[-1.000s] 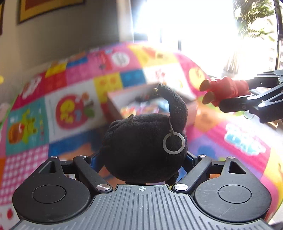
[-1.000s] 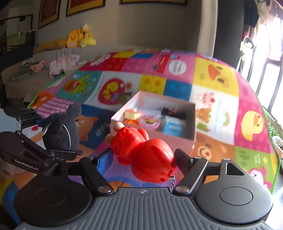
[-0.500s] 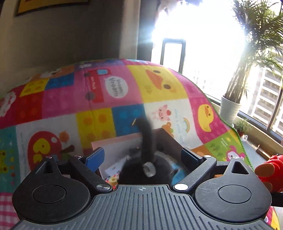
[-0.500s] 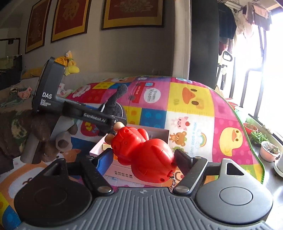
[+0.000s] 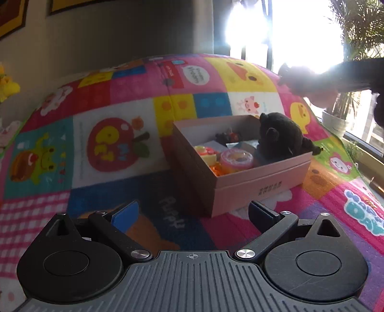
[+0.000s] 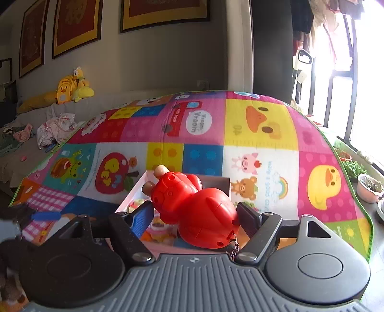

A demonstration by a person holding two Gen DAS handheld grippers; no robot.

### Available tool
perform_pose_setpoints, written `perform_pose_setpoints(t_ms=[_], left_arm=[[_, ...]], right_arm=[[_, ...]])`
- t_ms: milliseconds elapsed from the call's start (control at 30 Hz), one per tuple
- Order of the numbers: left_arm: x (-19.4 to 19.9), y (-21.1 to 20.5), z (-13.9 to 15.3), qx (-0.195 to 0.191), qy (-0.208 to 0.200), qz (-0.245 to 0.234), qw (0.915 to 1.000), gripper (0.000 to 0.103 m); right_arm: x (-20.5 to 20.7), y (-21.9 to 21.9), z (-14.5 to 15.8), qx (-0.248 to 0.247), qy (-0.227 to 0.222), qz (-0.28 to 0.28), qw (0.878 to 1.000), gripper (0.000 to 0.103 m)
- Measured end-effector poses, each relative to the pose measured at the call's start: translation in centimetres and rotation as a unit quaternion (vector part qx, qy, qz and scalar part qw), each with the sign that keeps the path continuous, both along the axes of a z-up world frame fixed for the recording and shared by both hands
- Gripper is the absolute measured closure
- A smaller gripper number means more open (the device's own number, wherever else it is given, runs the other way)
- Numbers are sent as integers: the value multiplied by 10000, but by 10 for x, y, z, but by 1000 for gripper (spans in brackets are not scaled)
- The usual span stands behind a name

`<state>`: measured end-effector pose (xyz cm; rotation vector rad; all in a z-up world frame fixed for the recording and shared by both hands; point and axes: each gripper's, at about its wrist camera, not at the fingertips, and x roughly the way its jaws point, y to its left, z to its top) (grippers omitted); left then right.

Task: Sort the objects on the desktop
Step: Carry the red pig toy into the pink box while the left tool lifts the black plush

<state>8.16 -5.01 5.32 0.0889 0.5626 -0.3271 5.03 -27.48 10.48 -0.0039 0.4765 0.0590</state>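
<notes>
This is a home living room, given over in part to a child's play. A bright patchwork play mat (image 6: pixel 252 148) printed with ducks, pigs, bears and a frog covers the surface in front. Along the back wall runs a grey sofa (image 6: pixel 31 120) strewn with crumpled clothes (image 6: pixel 56 128), with yellow duck plush toys (image 6: pixel 72 87) sitting on its backrest. Framed pictures (image 6: pixel 165 12) with gold borders hang on the beige wall above. To the side, tall windows (image 6: pixel 340 79) let in strong daylight, laundry hangs near them, and potted plants (image 6: pixel 369 187) stand along the sill.
</notes>
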Motion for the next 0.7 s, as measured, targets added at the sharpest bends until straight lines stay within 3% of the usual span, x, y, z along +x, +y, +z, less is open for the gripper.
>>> perform_pose_setpoints(t_ms=[167,300,400,467,567,700], left_arm=[[2,9,-5,-183,127,-6,9998,2],[3,22,-6,-384,211,166,9989,2],[1,31,-7,-470,200,252,9984,1],[1,31,-8,-499,190,233,9983,1],[2,28,-8,-585,205,163,9979,1],[1,26,-8,-611,233,116,9978,1]], right_arm=[[80,16,5,43,-15,-122,9999,27],[122,26,-7,169,379,16,9991,22],[117,30,-17,-4,496,74,9987,20],[108,32,-26,-436,580,16,9974,16],[96,32,-45,-960,955,-93,9907,16],[88,24,-70,-1226,1418,-253,9820,17]])
